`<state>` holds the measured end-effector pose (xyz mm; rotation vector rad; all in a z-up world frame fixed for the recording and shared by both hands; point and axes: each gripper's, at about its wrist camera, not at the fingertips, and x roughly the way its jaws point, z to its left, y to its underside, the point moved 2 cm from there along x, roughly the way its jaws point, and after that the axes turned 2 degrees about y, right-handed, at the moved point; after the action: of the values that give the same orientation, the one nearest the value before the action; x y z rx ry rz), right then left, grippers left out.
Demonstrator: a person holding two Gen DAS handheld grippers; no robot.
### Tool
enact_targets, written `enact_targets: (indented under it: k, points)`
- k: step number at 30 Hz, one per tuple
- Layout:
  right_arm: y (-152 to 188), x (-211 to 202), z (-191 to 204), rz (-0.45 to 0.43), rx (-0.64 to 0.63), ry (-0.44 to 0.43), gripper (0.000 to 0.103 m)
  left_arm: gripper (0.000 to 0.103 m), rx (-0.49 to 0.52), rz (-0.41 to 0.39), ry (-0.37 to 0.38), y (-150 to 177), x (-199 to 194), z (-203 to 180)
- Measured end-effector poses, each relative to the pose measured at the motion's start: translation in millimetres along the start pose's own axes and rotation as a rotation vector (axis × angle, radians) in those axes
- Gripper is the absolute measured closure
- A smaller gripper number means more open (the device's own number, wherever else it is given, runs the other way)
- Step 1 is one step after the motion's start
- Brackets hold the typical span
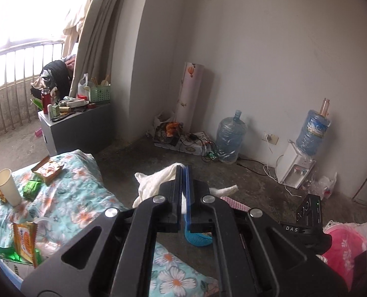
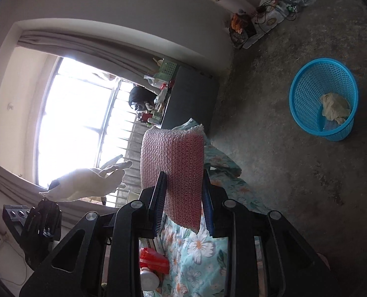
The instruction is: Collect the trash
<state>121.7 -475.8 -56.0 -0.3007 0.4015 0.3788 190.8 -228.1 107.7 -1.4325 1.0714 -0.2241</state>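
Evidently both claws were loaded and the drop into the bin was the step in hand. The left claw [image 1: 183, 173] was clenched on a crumpled white cloth-like rag [image 1: 156, 180], its jaws pressed nearly together with the fabric bulging out to the left and a strip trailing right; in the right wrist view the same rag [image 2: 89, 183] hung in the air at the left, against the bright window. The right claw [image 2: 183, 198] was grasping a pink bubble-wrap sheet [image 2: 176, 168], held upright between jaws standing fairly wide, with its lower edge hanging below the grip over the floral blue bedspread [image 2: 198, 247]. The round blue plastic mesh basket [image 2: 324, 99] stood on the bare concrete floor [image 2: 282, 173], to the right and well apart from the bed, with one crumpled yellowish wad [image 2: 335, 107] already lying inside. To do this well, I judged each claw should travel over the basket's mouth before letting go, since both pieces are light and floppy and could drift or catch on the rim if released from the side. More trash waited on the bed: a white paper cup [image 1: 9, 186], green wrappers [image 1: 32, 188] and an orange snack packet [image 1: 25, 240].
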Motion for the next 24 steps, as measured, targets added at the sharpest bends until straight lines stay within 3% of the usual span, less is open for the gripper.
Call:
enact_targets:
  k: [9,14,19,21,22,23,24]
  points:
    - [-53.2,-33.7,-97.3,-0.15,0.153,0.201,0.076,0.102,0.019,0.288,0.184,32.0,168.8,-71.5]
    - [-87.9,-18.9,-151.8,-0.153,0.235,0.311,0.076,0.102,0.056,0.421,0.213,56.4,259.8,-100.0]
    - [-125.5,11.2,-185.3,-0.16,0.267,0.381,0.073,0.102,0.109,0.497,0.208,79.9,329.2,-123.6]
    - [-141.5,33.4,-202.2,-0.127,0.273,0.422,0.069,0.086,0.117,0.536,0.18,91.0,356.3,-123.5]
    - [-146.8,44.8,-212.5,-0.11,0.282,0.438,0.059,0.059,0.116,0.558,0.146,97.6,370.8,-121.3]
    - [-150.4,57.1,-224.5,-0.093,0.292,0.462,0.05,0.046,0.102,0.567,0.109,103.5,382.5,-114.5]
    - [-150.2,67.2,-235.2,-0.077,0.308,0.492,0.048,0.046,0.069,0.573,0.079,108.0,389.9,-105.7]
